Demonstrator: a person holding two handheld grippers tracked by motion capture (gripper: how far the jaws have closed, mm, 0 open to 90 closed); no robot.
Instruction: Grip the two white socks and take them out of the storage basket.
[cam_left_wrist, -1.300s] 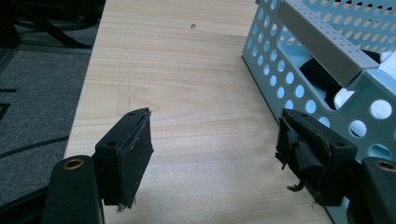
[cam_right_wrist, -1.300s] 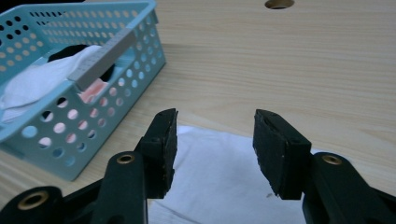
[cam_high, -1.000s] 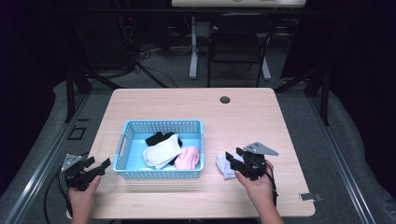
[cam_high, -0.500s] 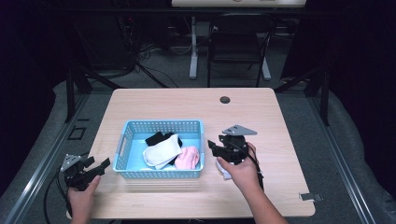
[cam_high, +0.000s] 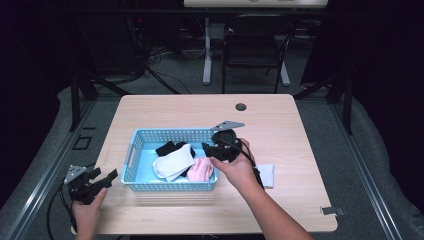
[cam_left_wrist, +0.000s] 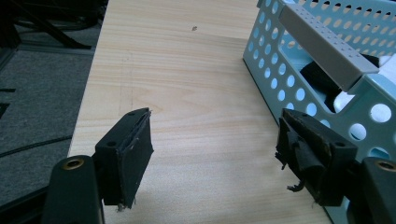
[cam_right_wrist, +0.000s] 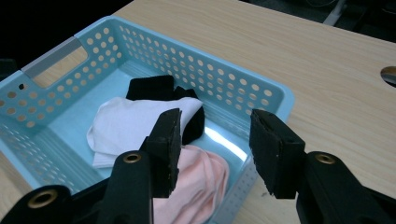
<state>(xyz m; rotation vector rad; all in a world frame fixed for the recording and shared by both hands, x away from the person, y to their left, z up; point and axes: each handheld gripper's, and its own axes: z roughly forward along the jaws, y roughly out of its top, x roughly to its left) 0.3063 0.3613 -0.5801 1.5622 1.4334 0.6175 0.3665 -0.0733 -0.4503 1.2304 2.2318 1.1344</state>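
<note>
Setting: a lab or recording studio, not a home. A lone wooden bench (cam_high: 300, 130) with a cable port (cam_high: 241, 107) stands on grey carpet (cam_high: 360, 150), ringed by black curtains (cam_high: 380, 60) and a metal rail frame (cam_high: 30, 195). Behind it: loose cables (cam_high: 160, 75) on the floor, an empty black chair (cam_high: 255, 45), and the leg of a second desk (cam_high: 207, 50).

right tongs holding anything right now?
No. In the right gripper view the right tongs stand open with nothing between them, over the blue basket's rim near the pink cloth.
</note>
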